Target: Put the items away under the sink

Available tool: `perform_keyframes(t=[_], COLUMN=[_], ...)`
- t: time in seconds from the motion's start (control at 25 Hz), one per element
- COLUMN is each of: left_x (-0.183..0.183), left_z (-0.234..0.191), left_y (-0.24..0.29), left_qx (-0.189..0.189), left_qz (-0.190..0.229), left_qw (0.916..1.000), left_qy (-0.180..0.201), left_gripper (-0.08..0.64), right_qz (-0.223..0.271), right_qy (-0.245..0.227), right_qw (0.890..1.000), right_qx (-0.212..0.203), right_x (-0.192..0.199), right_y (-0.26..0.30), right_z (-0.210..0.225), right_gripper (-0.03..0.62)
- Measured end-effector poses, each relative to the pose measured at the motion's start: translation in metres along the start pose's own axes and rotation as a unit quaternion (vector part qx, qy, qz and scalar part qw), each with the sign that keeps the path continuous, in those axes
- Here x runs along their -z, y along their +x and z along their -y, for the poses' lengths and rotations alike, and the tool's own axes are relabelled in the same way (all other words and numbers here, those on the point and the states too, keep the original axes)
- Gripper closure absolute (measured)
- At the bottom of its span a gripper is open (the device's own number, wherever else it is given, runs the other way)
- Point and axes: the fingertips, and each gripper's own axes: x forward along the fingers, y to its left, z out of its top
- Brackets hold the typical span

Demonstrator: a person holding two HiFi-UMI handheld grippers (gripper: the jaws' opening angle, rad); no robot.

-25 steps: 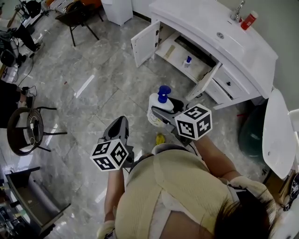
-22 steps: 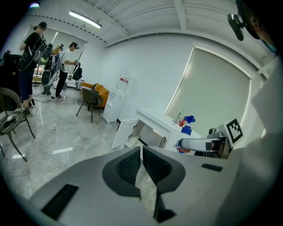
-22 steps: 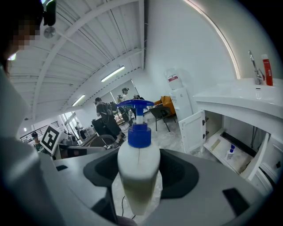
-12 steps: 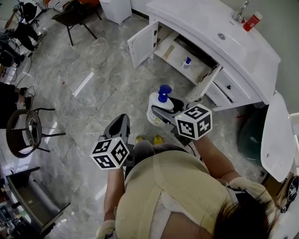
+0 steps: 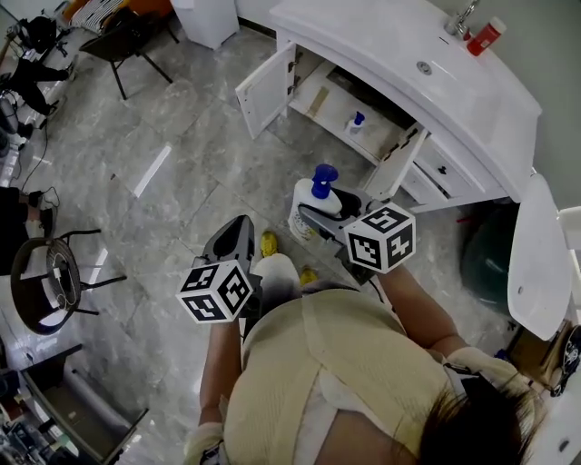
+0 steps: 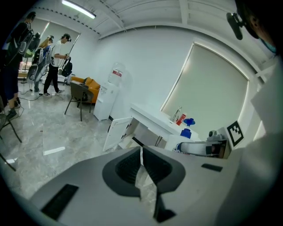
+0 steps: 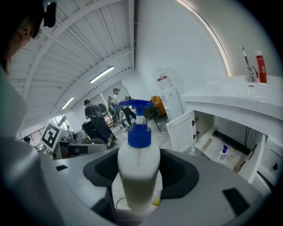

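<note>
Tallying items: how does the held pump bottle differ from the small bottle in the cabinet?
The pump bottle looks much bigger than the small bottle. The pump bottle is clamped in the right gripper; the small bottle stands on the cabinet shelf. Both are white with blue tops.

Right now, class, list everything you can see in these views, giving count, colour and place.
sink cabinet: one, white, ahead, both doors open
pump bottle: one, white with blue pump, held upright in front of the cabinet
small bottle: one, pale with blue cap, inside the cabinet
tap: one, silver, back of the counter
red bottle: one, red, on the counter beside the tap
chairs: two, dark, on the floor to the left
water dispenser: one, white, by the far wall
people: several, far end of the room
right gripper: one, grey, jaws shut on the pump bottle
left gripper: one, grey, jaws together, nothing clearly held
</note>
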Motion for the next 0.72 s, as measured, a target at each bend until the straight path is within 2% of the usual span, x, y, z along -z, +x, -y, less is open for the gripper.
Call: perform_keyframes(t=[0.4, 0.72], left_x=[-0.047, -0.065], left_z=[-0.032, -0.061], left_y=[0.046, 0.067], left_qx=[0.028, 0.044], left_qz=[-0.023, -0.045], left_qw=[0.9993, 0.9979], left_qy=[0.009, 0.017], left_gripper=[0.511, 0.511], right_qz=[0.002, -0.006], right_qy=[0.02, 0.03], right_qw=[0.999, 0.999], right_qx=[0.03, 0.044], right_x=[-0.038, -0.053], right_y=[0.05, 0.085], right_z=[0.026, 0.028], right_gripper=[0.311, 0.311])
